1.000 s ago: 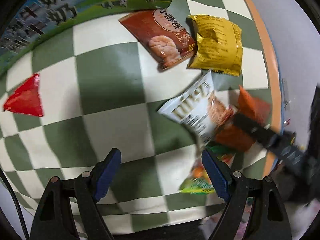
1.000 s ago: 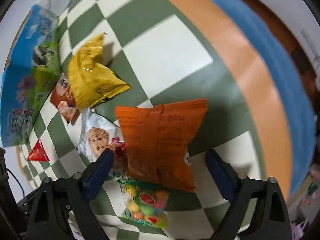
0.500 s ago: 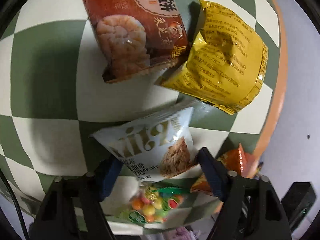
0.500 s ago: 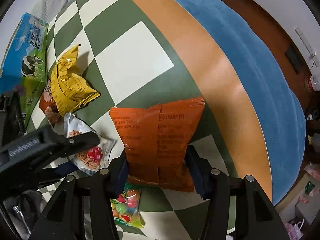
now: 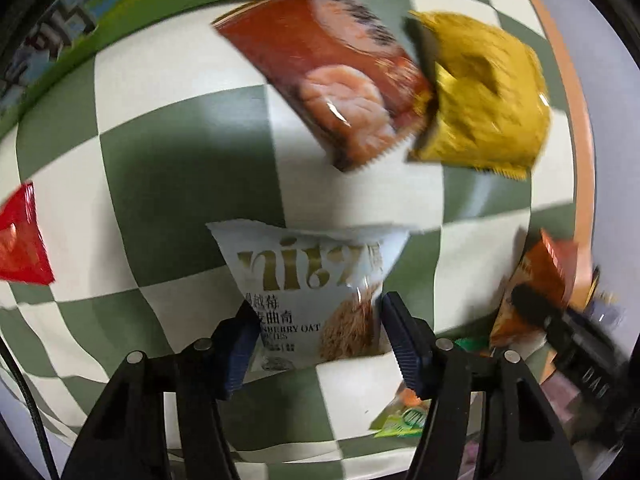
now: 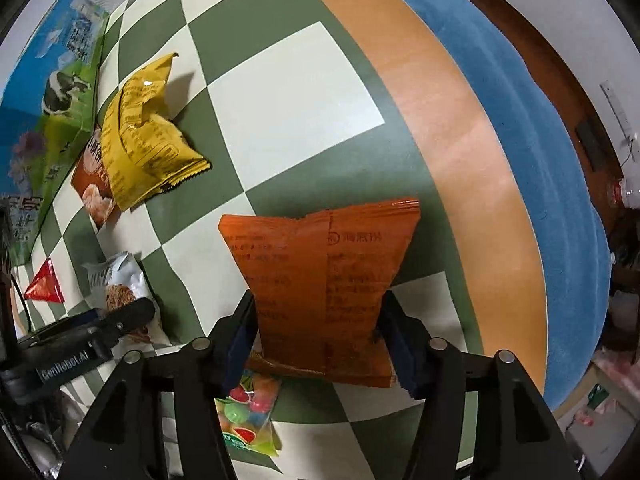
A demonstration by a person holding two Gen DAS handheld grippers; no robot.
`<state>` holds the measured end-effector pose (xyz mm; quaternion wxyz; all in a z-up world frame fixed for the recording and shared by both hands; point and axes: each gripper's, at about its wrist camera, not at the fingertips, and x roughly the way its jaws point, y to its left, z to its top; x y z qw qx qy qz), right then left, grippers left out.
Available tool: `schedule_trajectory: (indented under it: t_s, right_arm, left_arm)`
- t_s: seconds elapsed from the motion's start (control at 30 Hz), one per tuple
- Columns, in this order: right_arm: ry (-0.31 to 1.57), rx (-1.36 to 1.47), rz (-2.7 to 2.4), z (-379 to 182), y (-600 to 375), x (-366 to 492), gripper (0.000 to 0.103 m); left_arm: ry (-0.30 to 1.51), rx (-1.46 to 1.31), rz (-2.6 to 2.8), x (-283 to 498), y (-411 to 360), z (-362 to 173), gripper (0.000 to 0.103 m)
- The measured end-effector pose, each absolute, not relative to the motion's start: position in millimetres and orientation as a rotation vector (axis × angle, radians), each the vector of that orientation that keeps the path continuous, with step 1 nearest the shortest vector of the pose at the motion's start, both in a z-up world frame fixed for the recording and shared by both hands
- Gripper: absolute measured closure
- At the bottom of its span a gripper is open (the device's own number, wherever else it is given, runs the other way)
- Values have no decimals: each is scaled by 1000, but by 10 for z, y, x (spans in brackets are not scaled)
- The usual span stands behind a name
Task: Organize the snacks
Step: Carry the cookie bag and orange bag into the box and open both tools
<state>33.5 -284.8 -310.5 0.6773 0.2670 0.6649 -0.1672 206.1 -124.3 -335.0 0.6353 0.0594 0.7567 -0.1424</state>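
My left gripper [image 5: 318,336] is shut on the lower end of a white oat cookie packet [image 5: 308,280] and holds it over the checked cloth; this packet also shows in the right wrist view [image 6: 120,284]. My right gripper [image 6: 316,340] is shut on an orange snack packet [image 6: 324,276] held upright above the cloth; it shows at the right in the left wrist view [image 5: 532,292]. A brown pastry packet [image 5: 332,92] and a yellow packet [image 5: 484,108] lie side by side further off. A fruit candy bag [image 6: 248,420] lies under the right gripper.
A small red triangular packet [image 5: 20,244] lies at the left. A milk carton box [image 6: 48,120] stands at the far edge of the green and white checked cloth [image 6: 280,92]. The table's orange and blue rim [image 6: 460,128] runs along the right.
My left gripper closed on the white cookie packet and lifted it back from the other snacks. My right gripper stays closed on the orange packet and has raised it a little.
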Motion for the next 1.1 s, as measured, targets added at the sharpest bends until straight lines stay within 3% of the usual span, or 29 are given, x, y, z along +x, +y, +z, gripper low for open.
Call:
schedule_trajectory:
  t_s: [0.07,0.13,0.3,0.47,0.67,0.87,1.1]
  right_arm:
    - [1487,586,-387,-3116,-2848,348,41]
    - [1481,566,-407,-3106,-2861,418,53]
    - [1445,553,-405,-2941,-2734,445,57]
    - [1400,587,-339,-2651,-2562,516,57]
    - [1306,579,-181,-2026,-2162,869,57]
    - [1200,555,0,-1369,-1680,1470,57]
    - [1153,412,44,-1001,-1396,2372,57]
  left_arm:
    - [1701,138,-315,2046,-1277,-3334,44]
    - [1663,170,-314,2056,-1271,-3276,49]
    - [1586,249,-342,1886,-1296,-3087,53]
    - [1540,210,-371,1979,-1152,-2706,53]
    - [1425,65,-397,2101,-780,-1852,53]
    - [1312,-87,-338,2680,1,-1042,53]
    - [1293,-89,-165,3356,742,-946,53]
